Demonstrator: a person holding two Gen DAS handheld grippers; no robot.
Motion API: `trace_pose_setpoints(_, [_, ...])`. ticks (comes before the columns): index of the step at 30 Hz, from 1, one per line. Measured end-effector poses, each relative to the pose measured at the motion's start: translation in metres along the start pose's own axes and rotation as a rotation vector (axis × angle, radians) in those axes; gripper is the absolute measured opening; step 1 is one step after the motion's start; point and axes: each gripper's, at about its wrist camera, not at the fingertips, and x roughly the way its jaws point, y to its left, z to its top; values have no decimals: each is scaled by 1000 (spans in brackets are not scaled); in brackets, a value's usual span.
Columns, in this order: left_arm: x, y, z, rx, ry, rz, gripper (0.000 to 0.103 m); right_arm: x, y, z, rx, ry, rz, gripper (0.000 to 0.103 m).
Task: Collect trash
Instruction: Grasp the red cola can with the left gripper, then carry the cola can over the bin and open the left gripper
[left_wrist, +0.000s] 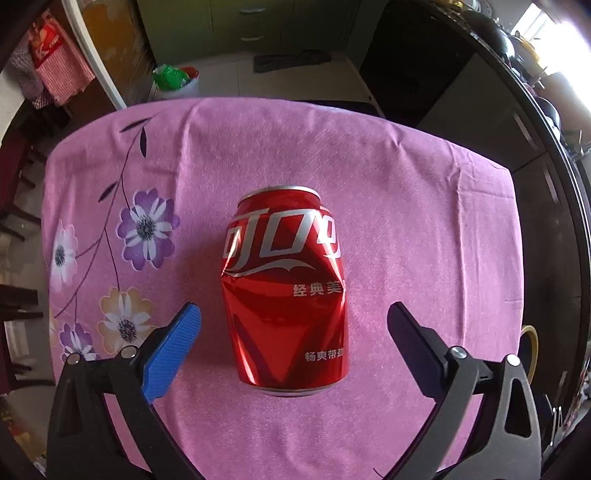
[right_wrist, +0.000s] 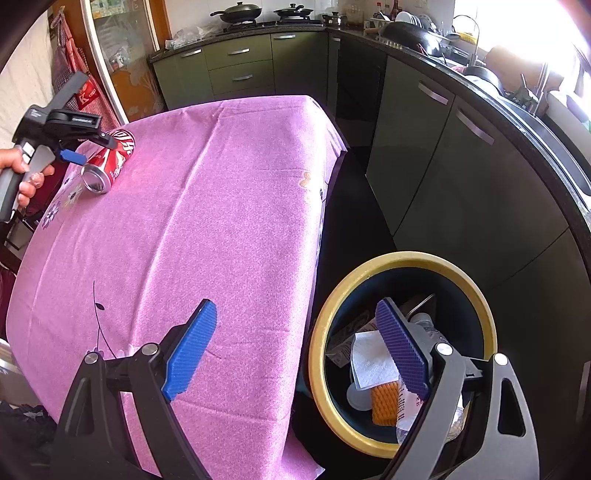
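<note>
Below, a dented red cola can lies on the pink-clothed counter between the open left gripper; the open right gripper, empty, hangs beside a yellow-rimmed trash bin.

— What do my grippers look like?
— I see the left gripper with black angular arms, round silver screws at the pivots, and blue ribbed pads.
— The right gripper?
— Same black frame, blue gridded pads. My left hand wraps a grey handle bearing small white lettering.
</note>
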Motion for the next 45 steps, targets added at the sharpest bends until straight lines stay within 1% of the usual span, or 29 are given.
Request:
trace_pose_setpoints(2, [5,-2,1,4,8,8,96,0,-1,-2,1,0,3,87])
trace_pose_setpoints(4, [10,-1,3,-16,26,4,96,0,-4,-3,7,0,2,87])
trace_pose_setpoints(6, [13,-2,4,-14,32,11,94,0,-8,-5,10,1,4,87])
trace_pose_setpoints(8, [16,-4,6,-5,40,21,85,0,-10,-6,15,1,6,87])
trace_pose_setpoints(9, [18,-4,7,-7,50,25,83,1,-11,-7,18,2,8,87])
trace_pose_setpoints(11, [21,-7,10,-7,62,32,76,2,-11,-8,21,3,10,87])
trace_pose_setpoints(15, [26,-6,19,-17,72,56,74,3,-12,-10,21,5,15,87])
trace_pose_setpoints(18, [30,-4,24,-19,94,64,70,2,-15,-12,26,6,15,87])
trace_pose_setpoints(22, [40,-3,31,-10,116,75,67,2,-19,-13,35,7,12,87])
trace_pose_setpoints(24, [42,-4,33,-5,120,74,68,3,-21,-14,39,7,14,87])
trace_pose_setpoints(28, [47,-1,37,12,119,68,67,4,-20,-15,36,13,16,87])
trace_pose_setpoints(33, [48,-6,32,47,106,61,67,4,-19,-15,33,15,20,87])
trace_pose_setpoints(39, [34,-12,20,98,74,60,67,5,-19,-17,37,20,19,87])
trace_pose_setpoints(45, [13,-16,7,143,36,40,67,5,-15,-18,33,23,20,87])
